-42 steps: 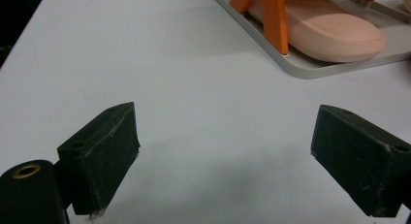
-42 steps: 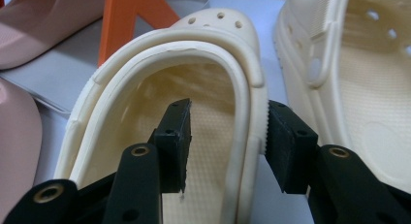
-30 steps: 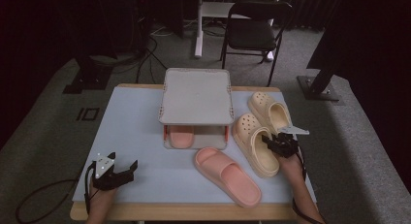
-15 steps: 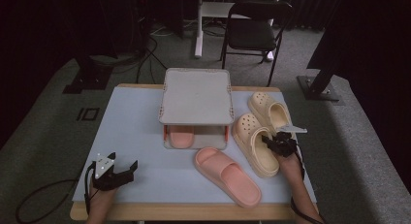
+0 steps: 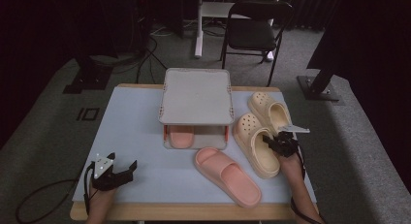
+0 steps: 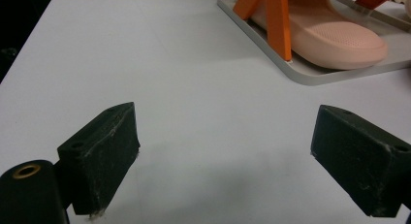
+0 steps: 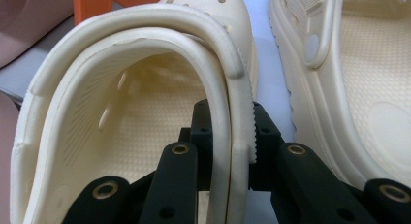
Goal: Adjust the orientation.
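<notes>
Two cream clogs stand at the table's right. The nearer clog [image 5: 248, 132] [image 7: 121, 103] has its right side wall and heel strap pinched between my right gripper's [image 5: 280, 142] [image 7: 231, 136] jaws, which are shut on it. The farther clog [image 5: 269, 110] [image 7: 363, 78] lies just beyond, apart from the grip. A pink slipper [image 5: 227, 174] lies loose near the front middle. Its mate [image 5: 180, 136] [image 6: 329, 35] rests on the lower level of a grey two-tier rack [image 5: 195, 95]. My left gripper [image 5: 130, 169] [image 6: 237, 161] stays open over bare table at the front left, with nothing between its jaws.
The rack's orange legs [image 6: 278, 25] rise from its grey base tray [image 6: 300, 76]. The pale blue table [image 5: 131, 122] has bare room on its left half. A black chair [image 5: 254, 32] and stand bases sit on the floor beyond the table.
</notes>
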{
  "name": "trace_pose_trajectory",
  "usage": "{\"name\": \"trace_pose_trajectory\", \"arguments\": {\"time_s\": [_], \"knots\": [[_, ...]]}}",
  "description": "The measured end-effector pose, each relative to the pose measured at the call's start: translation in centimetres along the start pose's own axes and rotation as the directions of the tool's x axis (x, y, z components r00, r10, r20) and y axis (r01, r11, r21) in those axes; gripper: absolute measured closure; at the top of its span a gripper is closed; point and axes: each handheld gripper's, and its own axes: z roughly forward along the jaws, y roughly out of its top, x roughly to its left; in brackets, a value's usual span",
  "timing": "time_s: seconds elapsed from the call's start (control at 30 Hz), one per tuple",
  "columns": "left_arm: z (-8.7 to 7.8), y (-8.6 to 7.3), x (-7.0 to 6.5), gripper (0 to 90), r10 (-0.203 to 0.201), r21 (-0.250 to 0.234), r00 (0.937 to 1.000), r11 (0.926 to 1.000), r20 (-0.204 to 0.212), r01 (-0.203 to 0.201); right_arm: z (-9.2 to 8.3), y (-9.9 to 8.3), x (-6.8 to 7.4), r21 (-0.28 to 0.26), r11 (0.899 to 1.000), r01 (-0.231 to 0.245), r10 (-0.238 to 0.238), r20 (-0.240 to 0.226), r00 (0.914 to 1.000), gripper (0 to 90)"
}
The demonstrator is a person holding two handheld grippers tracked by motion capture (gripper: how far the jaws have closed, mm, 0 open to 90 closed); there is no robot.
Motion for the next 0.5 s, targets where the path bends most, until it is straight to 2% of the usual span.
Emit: {"name": "trace_pose_trajectory", "arguments": {"time_s": [0.2,0.5], "knots": [[0.1,0.1,0.0,9.8,0.005,-0.002,1.0000,1.0000,-0.002,-0.005,-1.0,0.3,0.2,-0.026,0.999,-0.025,0.025,-0.022,0.9995,77.2],[0.1,0.1,-0.1,9.8,0.009,-0.006,1.0000,0.9999,0.001,-0.009,-2.5,1.2,0.5,-0.034,0.999,-0.040,0.041,0.008,0.9991,77.3]]}}
